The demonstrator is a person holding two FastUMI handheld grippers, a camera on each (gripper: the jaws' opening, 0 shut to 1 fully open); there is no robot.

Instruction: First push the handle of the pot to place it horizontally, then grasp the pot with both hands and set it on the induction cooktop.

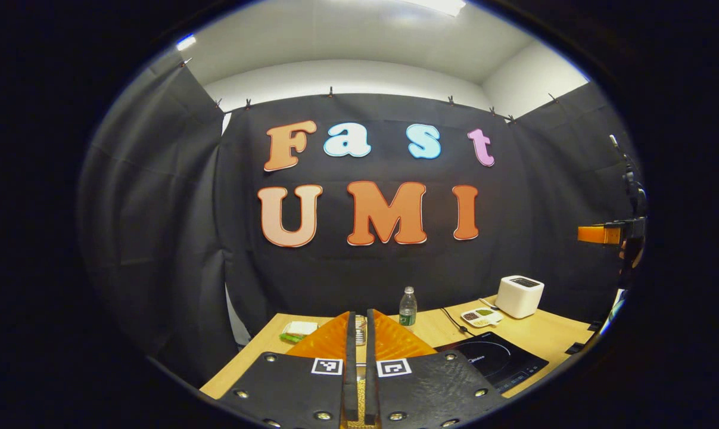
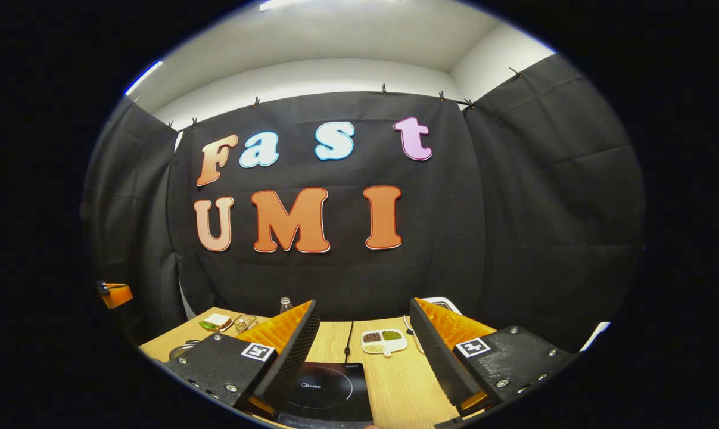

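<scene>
Steel rim, perhaps the pot (image 2: 183, 348), peeks left of the black induction cooktop (image 2: 326, 390) on the wooden table (image 2: 395, 381). Right gripper (image 2: 365, 351) gapes, left gripper (image 1: 359, 357) pinched together, both aloft; the handle push is yet to begin.
</scene>
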